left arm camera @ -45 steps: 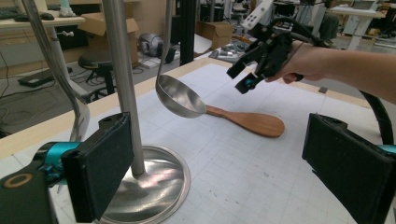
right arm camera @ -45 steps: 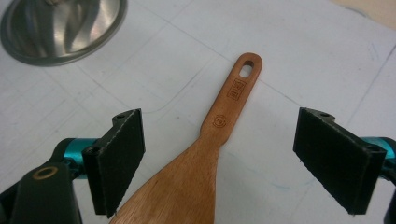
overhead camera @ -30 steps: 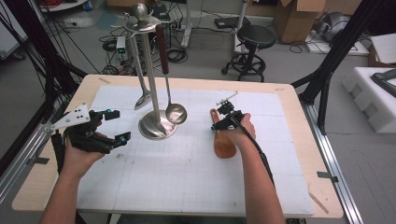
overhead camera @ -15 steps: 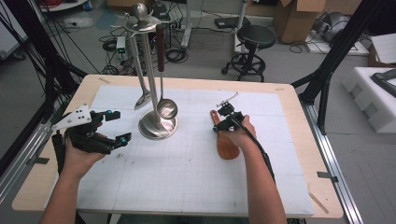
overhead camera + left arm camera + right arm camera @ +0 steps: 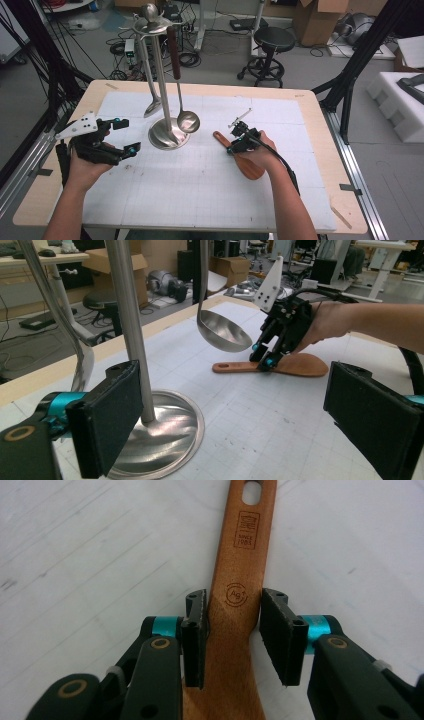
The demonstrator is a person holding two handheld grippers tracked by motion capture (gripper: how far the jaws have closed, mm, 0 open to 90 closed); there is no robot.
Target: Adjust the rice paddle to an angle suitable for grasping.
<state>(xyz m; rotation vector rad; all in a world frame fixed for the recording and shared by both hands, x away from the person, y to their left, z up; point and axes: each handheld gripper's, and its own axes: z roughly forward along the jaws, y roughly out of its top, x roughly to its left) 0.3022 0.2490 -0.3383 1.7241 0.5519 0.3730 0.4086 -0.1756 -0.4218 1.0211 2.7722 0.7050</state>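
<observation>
The right hand-held gripper (image 5: 233, 630), jaws just closing snug on the neck of the flat-lying wooden spatula (image 5: 235, 580), has its handle running straight ahead.

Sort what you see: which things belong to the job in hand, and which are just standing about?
In the job: wooden spatula, right gripper closing its jaws around the handle.
Standing about: utensil stand, hanging ladle, left gripper, stool.

stand (image 5: 167, 135): steel, on mat | ladle (image 5: 188, 121): hanging | stool (image 5: 270, 40): behind table
</observation>
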